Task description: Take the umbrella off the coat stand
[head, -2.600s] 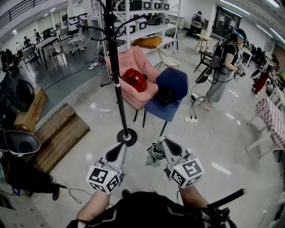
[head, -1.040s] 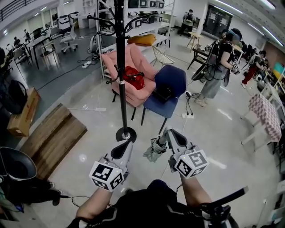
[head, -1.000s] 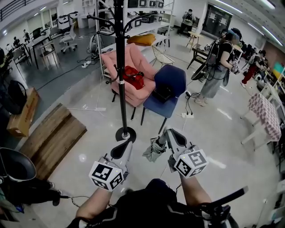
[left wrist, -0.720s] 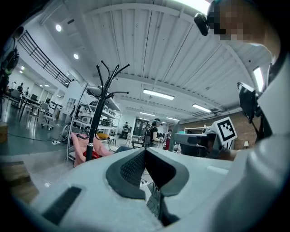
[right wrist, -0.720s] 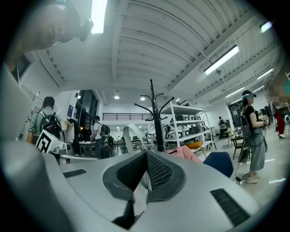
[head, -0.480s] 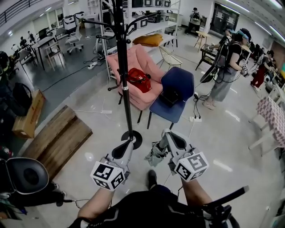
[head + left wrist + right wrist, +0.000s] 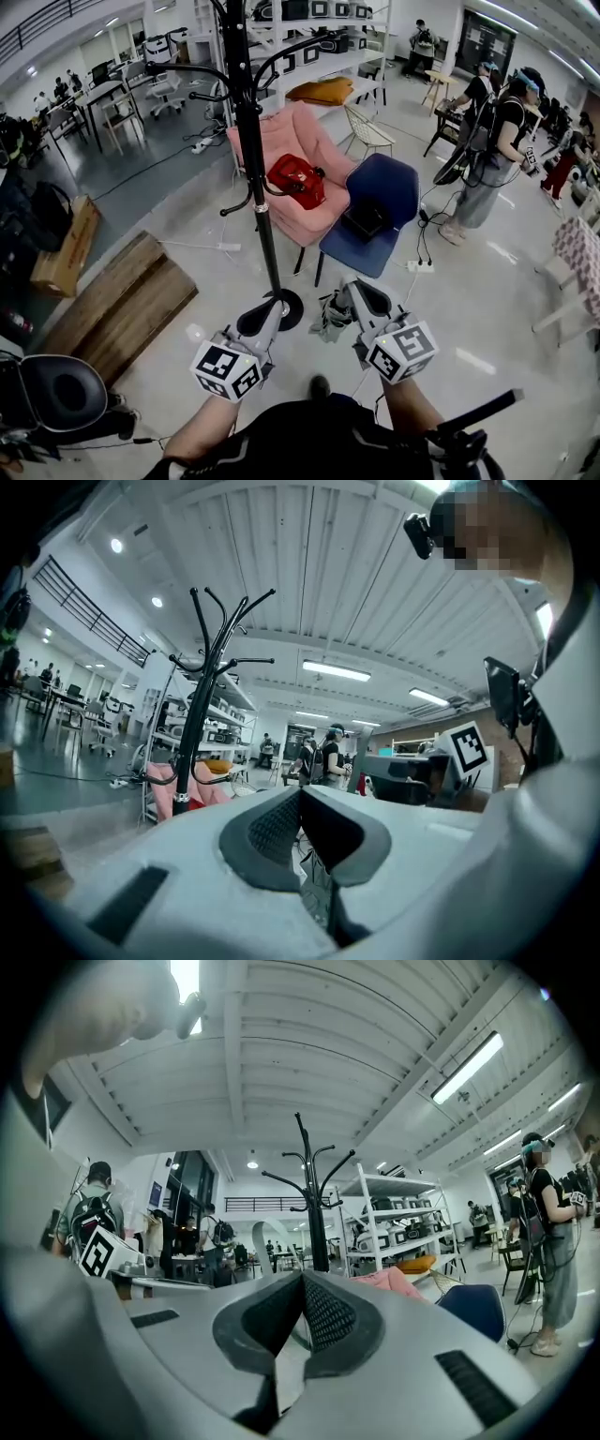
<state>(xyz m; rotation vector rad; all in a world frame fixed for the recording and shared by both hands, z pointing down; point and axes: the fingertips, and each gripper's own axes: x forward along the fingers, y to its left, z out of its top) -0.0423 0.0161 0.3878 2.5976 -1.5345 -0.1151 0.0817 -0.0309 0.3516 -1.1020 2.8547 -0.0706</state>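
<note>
The black coat stand (image 7: 251,141) rises just ahead of me, its round base (image 7: 286,305) on the floor beside my left gripper (image 7: 269,314). That gripper is shut with nothing in it. A folded grey-green umbrella (image 7: 330,317) dangles off the stand at the tip of my right gripper (image 7: 343,294), which is shut on it. The left gripper view shows the stand (image 7: 200,700) to the left and grey patterned fabric (image 7: 317,897) low behind the closed jaws. In the right gripper view the stand (image 7: 314,1206) is straight ahead; the umbrella is hidden there.
A pink armchair (image 7: 281,150) holding a red bag (image 7: 298,178) and a blue chair (image 7: 380,202) stand behind the stand. A wooden platform (image 7: 122,300) lies left. A person (image 7: 497,141) stands at the right, with cables and a power strip (image 7: 417,265) on the floor.
My view has drifted slightly, and the stand's base now sits closer to the left gripper. Both grippers stay shut; the umbrella still hangs from the right one.
</note>
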